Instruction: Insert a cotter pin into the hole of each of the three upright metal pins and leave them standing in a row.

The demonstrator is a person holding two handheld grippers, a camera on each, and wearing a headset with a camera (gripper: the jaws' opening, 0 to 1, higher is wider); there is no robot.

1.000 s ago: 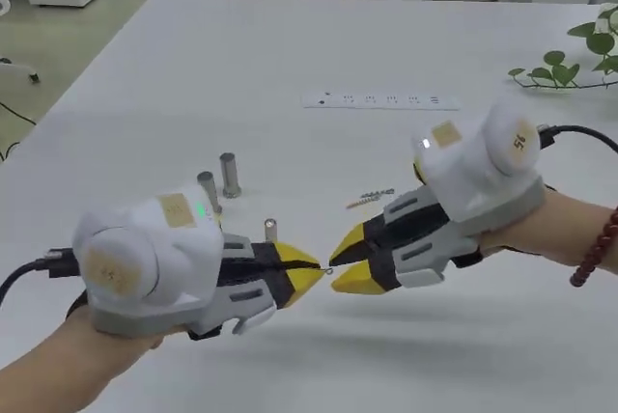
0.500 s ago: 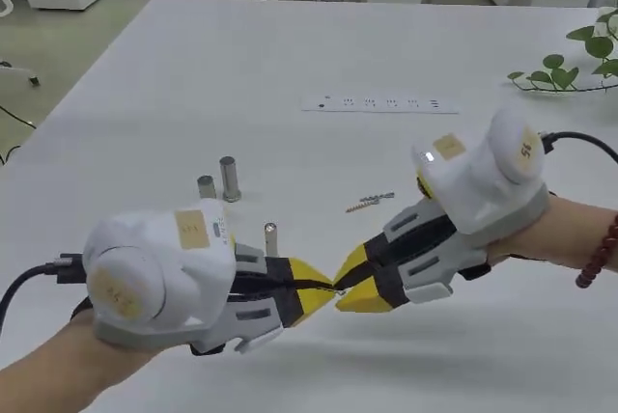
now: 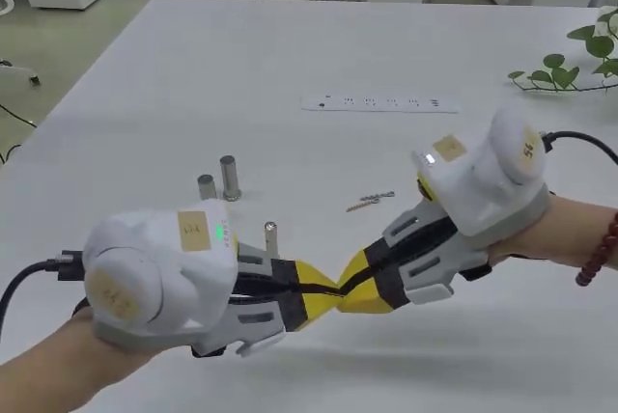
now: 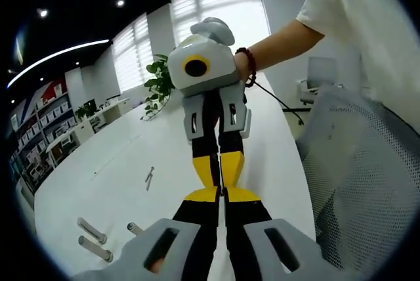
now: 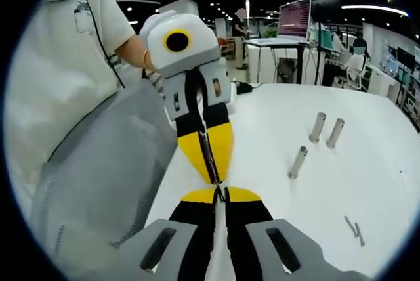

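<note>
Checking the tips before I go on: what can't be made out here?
Any cotter pin at the tips: hidden between shut jaws of left gripper and right gripper, all views.
Holes in the metal pins: too small, every view.
Base of the nearest pin: behind left gripper, head view.

The left gripper (image 3: 328,297) is hiding the base of the near pin (image 3: 271,232). The plant (image 3: 577,61) is running off-frame. The cotter pins (image 3: 371,201) are showing too small to count.
</note>
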